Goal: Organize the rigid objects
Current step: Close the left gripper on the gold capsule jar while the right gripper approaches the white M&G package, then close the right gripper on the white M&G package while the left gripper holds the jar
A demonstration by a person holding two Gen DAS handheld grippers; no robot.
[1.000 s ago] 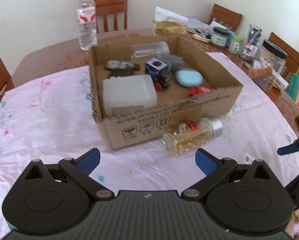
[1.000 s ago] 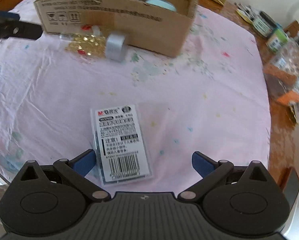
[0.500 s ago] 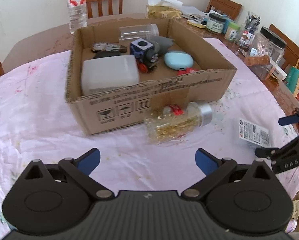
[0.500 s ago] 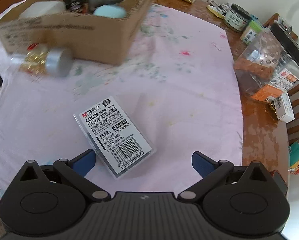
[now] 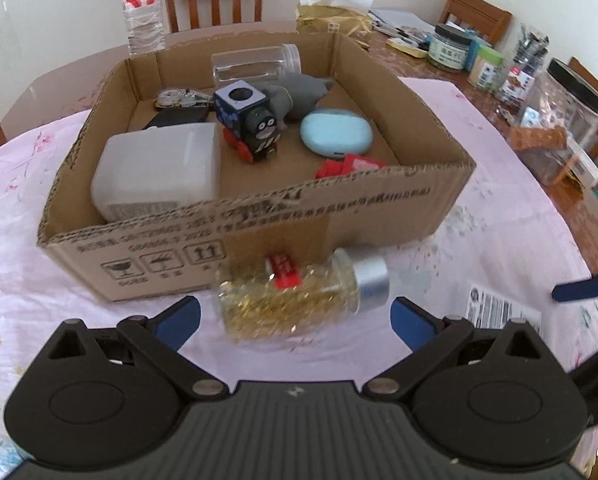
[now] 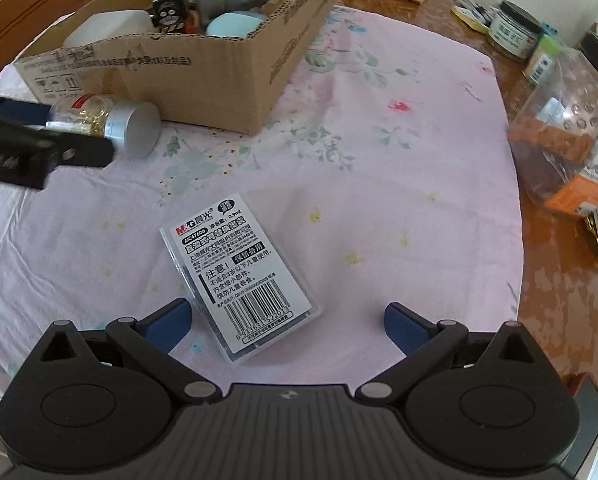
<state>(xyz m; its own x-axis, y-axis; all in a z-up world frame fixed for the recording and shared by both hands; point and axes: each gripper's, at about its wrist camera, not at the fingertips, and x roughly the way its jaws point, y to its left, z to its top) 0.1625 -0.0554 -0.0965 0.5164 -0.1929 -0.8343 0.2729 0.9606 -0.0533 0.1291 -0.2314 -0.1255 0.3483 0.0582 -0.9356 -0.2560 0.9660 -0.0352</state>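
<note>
We are holding the left gripper (image 5: pixel 295 318) low over the pink flowered tablecloth (image 5: pixel 27 304), its blue-tipped fingers spread wide and gripping nothing. Just beyond the tips, a glass jar of gold bits (image 5: pixel 299 300) with a silver cap is lying on its side, between the fingers' line and the near wall of the cardboard box (image 5: pixel 259 232); it appears to be touching that wall, though the blur is making this hard to confirm. The cap is pointing to the right.

We are keeping the right gripper (image 6: pixel 287 320) wide apart too, empty, hovering over a clear flat case (image 6: pixel 243 280) with a white barcode label. The case is lying flat on the cloth, angled, its near end reaching between the fingertips, closer to the left finger. We cannot tell whether that finger is touching it.

Farther on, inside the box, a white plastic container (image 5: pixel 159 172) is sitting in the near left corner, with a toy train (image 5: pixel 251 128) beside it, a pale blue oval case (image 5: pixel 335 132) to the right, and some red pieces (image 5: pixel 347 166) against the near wall. Behind these are lying a grey soft-looking object (image 5: pixel 299 92) and a clear empty jar (image 5: pixel 255 64) on its side.

Beyond the box, a water bottle (image 5: pixel 143 8) is standing on the bare wooden table (image 5: pixel 59 76), and jars and packets are crowding the right edge.
</note>
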